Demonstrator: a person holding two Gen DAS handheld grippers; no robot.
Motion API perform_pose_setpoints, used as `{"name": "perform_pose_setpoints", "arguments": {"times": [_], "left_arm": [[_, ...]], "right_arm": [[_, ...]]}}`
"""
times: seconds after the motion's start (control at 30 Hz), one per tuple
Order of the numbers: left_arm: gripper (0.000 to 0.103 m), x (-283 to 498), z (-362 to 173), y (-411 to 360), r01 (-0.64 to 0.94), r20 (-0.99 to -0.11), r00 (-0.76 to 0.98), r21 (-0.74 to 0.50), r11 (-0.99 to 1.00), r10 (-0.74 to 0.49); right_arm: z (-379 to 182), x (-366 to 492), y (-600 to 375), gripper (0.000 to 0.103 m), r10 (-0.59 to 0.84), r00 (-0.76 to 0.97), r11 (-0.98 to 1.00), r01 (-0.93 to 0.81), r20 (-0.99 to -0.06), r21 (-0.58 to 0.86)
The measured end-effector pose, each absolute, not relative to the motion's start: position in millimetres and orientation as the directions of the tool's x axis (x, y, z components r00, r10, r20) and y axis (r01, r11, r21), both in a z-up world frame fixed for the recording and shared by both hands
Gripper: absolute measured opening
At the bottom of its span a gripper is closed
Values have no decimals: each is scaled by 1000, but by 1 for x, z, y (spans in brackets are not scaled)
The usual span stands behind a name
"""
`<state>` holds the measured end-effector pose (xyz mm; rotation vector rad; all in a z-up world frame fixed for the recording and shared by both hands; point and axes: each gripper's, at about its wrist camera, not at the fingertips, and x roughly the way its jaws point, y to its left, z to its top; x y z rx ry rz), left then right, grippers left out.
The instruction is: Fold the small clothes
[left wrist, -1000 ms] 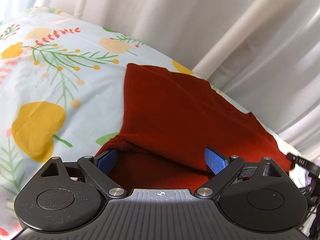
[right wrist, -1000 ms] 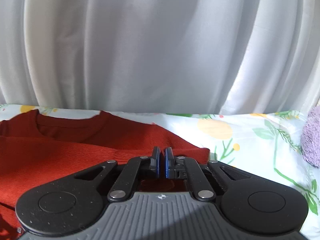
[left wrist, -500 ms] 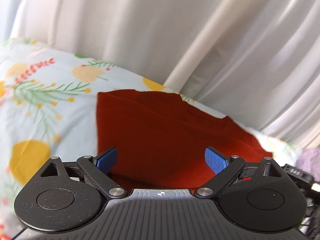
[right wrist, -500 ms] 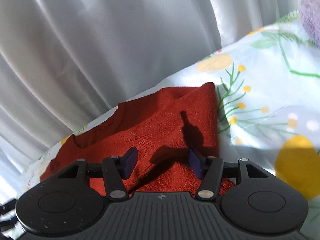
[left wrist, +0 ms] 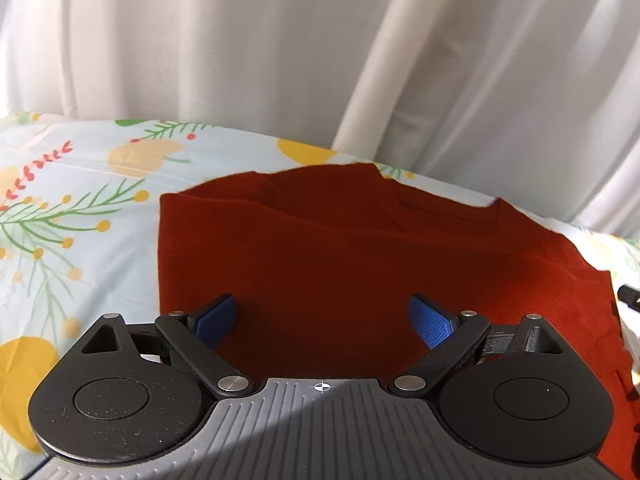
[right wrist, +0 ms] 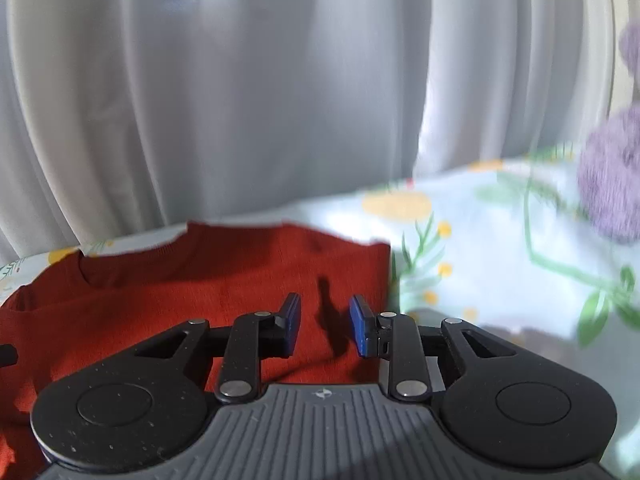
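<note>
A rust-red knit sweater [left wrist: 340,256] lies flat on the floral sheet [left wrist: 72,216], its sides folded in and its neckline toward the curtain. My left gripper [left wrist: 323,318] hangs over its near part, jaws wide open with nothing between the blue pads. In the right wrist view the same sweater [right wrist: 192,292] fills the lower left, its right edge straight. My right gripper [right wrist: 325,328] hovers over that right side; its jaws are closing, with a gap still between the pads and only flat fabric below them, none pinched.
White curtains [left wrist: 320,60] hang right behind the bed's far edge. A fuzzy purple thing [right wrist: 612,184] sits at the right on the sheet [right wrist: 500,248]. A black cable end [left wrist: 628,294] shows at the right edge of the left wrist view.
The right gripper let go of the sweater's edge, opened wide, then narrowed again. The left gripper stayed open and drew back across the sweater. Both views rolled level.
</note>
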<state>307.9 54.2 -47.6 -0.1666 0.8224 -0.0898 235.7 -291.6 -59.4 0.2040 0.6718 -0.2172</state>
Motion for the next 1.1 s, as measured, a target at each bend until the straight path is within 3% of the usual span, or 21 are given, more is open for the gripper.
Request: {"name": "perform_pose_setpoints", "arguments": {"times": [0.1, 0.2, 0.27, 0.33, 0.6, 0.73, 0.9, 1.1], "left_arm": [[96, 318, -52, 52, 21, -720, 681, -165, 986, -135], [96, 326, -59, 45, 35, -720, 689, -86, 996, -86], [96, 332, -63, 42, 34, -722, 691, -29, 999, -44], [99, 337, -67, 46, 18, -721, 692, -31, 999, -35], [102, 352, -71, 51, -34, -705, 709, -16, 999, 13], [92, 336, -55, 56, 7, -736, 675, -50, 999, -42], [98, 288, -43, 56, 110, -727, 670, -105, 988, -152], [102, 294, -62, 42, 99, -769, 631, -50, 994, -102]], "right_arm": [[-56, 248, -272, 26, 47, 770, 975, 104, -637, 198], [-71, 270, -234, 23, 106, 718, 992, -24, -688, 127], [-86, 284, -220, 19, 92, 688, 995, -35, -720, 94], [-89, 290, -212, 19, 49, 718, 999, -44, -694, 26], [-98, 312, -221, 17, 9, 741, 1000, -17, -672, -6], [-85, 292, -232, 18, 51, 706, 997, 5, -706, 78], [-79, 238, -237, 18, 111, 686, 992, -35, -720, 119], [-89, 236, -236, 18, 40, 710, 999, -24, -703, 32]]}}
